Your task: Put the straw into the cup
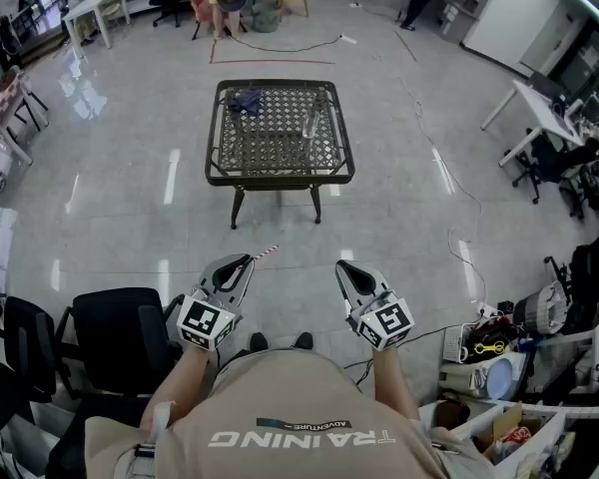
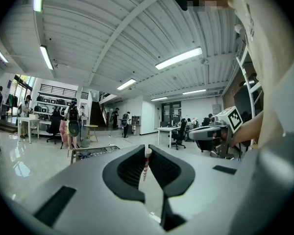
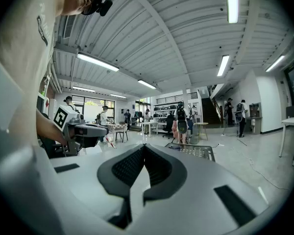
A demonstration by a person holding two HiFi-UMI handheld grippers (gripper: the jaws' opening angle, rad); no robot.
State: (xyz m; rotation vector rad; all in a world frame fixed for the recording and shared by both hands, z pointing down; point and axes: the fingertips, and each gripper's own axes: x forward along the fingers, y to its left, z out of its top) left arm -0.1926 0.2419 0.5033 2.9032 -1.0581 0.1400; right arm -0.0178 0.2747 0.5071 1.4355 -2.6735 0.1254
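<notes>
My left gripper [image 1: 242,261] is shut on a red-and-white striped straw [image 1: 266,252], whose end pokes out past the jaw tips. In the left gripper view the straw [image 2: 146,164] stands pinched between the dark pads. My right gripper [image 1: 345,267] is shut with nothing in it; its jaws meet at the tips [image 3: 144,147]. Both are held near my waist, far from the table. A clear cup [image 1: 310,123] stands on the right part of the dark lattice table [image 1: 280,175] ahead.
A dark blue cloth [image 1: 246,99] lies at the table's back left. A black chair [image 1: 115,339] stands close on my left. Boxes and clutter [image 1: 499,367] crowd the right. Cables run over the glossy floor [image 1: 459,238]. People and desks fill the far room.
</notes>
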